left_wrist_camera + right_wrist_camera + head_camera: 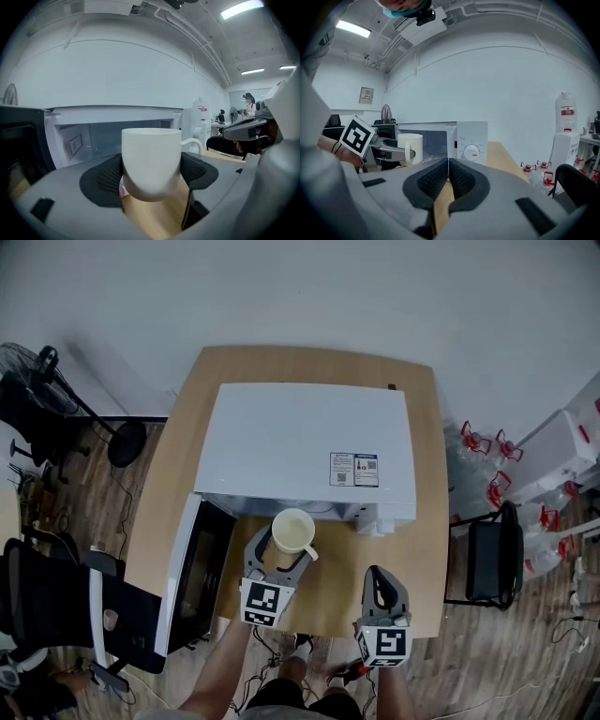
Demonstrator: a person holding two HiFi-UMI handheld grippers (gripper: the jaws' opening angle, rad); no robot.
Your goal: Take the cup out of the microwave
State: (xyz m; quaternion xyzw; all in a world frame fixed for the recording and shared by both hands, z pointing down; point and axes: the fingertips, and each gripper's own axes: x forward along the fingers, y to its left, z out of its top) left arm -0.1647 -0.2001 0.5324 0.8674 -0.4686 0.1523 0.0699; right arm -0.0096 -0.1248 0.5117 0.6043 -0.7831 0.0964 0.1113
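My left tool (279, 554) is clamped on the cup (293, 532), one pad on each side of its body; the cup is out of the microwave (305, 442), just in front of the open cavity and over the table (422, 540). My right tool (380, 576) is closed on nothing, off to the right near the table's front edge.

I judge the step in hand to be the set-down; I'd hold the squeeze firm, carry the cup level, lower it onto bare wood away from the open door (192, 568), and only then release.

The left gripper view shows the pads gripping and wood below the cup's base, so it seems lifted; the head view cannot show that height, but gives the layout; the right gripper view alone shows the cup side-on, handle and all.
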